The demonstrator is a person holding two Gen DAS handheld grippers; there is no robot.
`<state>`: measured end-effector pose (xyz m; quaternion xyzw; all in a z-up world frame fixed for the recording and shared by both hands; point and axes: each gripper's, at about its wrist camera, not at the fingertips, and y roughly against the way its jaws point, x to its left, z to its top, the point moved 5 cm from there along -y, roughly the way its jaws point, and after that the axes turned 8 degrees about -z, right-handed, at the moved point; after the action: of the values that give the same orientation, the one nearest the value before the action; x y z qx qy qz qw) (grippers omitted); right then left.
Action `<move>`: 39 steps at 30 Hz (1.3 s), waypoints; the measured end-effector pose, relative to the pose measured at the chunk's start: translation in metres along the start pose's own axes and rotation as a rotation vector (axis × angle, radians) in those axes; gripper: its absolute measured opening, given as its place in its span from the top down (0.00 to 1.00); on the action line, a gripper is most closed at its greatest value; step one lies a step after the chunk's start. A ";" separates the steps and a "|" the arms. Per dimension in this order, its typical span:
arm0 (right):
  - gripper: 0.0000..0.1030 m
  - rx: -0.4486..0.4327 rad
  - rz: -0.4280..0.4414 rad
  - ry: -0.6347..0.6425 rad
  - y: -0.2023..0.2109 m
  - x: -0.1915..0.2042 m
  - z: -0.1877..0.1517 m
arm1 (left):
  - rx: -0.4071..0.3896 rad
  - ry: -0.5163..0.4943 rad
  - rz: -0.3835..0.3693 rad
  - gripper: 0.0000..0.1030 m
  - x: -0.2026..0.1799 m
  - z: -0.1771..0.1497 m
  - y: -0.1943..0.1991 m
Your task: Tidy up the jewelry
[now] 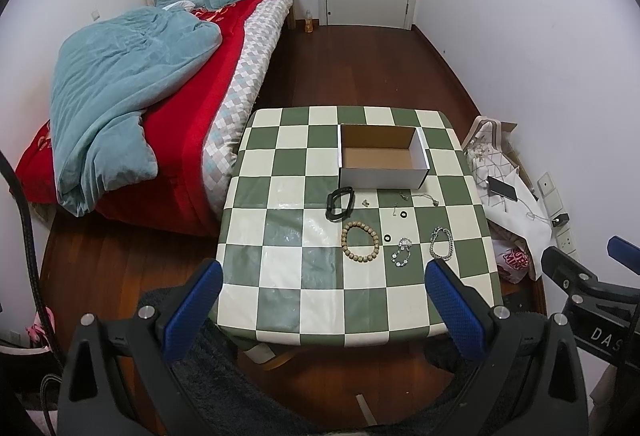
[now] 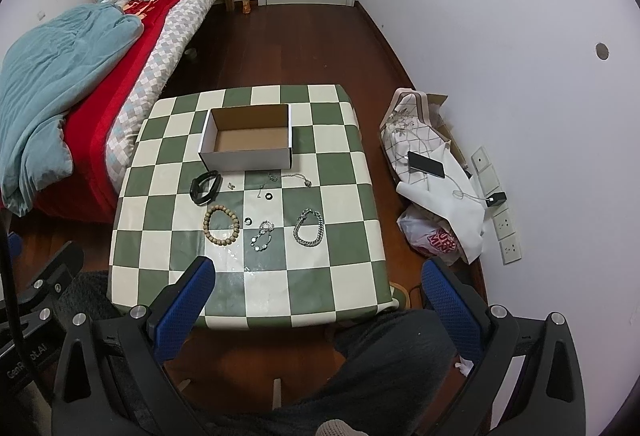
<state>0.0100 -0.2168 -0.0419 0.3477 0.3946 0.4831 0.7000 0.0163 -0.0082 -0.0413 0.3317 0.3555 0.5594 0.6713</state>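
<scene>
From the left wrist camera, the left tongs (image 1: 322,306) hung released and empty above the near edge of the counter (image 1: 280,276), their blue pads spread wide. An open cardboard box (image 1: 383,176) stood on the far half of the checkered cloth. Nearer than the box lay the jewelry: a black bangle (image 1: 340,205), a wooden bead bracelet (image 1: 360,241), a silver charm bracelet (image 1: 402,255) and a silver chain bracelet (image 1: 441,244), each apart from the others. The bed (image 1: 168,108) stood left of the counter.

From the right wrist camera, the right tongs (image 2: 318,294) were likewise released, holding nothing, over the counter's (image 2: 340,276) near edge. The box (image 2: 247,158) sat beyond the bangle (image 2: 205,187), bead bracelet (image 2: 221,225), charm bracelet (image 2: 262,234) and chain bracelet (image 2: 308,227). A thin chain (image 2: 297,178) lay just in front of the box. A phone (image 2: 426,164) rested on a bag by the wall.
</scene>
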 end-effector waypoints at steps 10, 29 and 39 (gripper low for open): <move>0.00 -0.003 -0.003 0.002 0.001 0.000 0.001 | -0.015 0.005 -0.002 0.00 0.007 0.002 0.008; 0.00 -0.021 -0.004 -0.001 0.011 -0.003 0.003 | -0.019 0.000 0.004 0.00 -0.001 0.006 0.009; 0.00 -0.021 -0.002 -0.001 0.012 -0.003 0.003 | -0.021 -0.001 0.002 0.00 0.000 0.005 0.009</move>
<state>0.0072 -0.2161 -0.0294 0.3400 0.3894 0.4863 0.7044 0.0157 -0.0075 -0.0308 0.3252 0.3492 0.5636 0.6743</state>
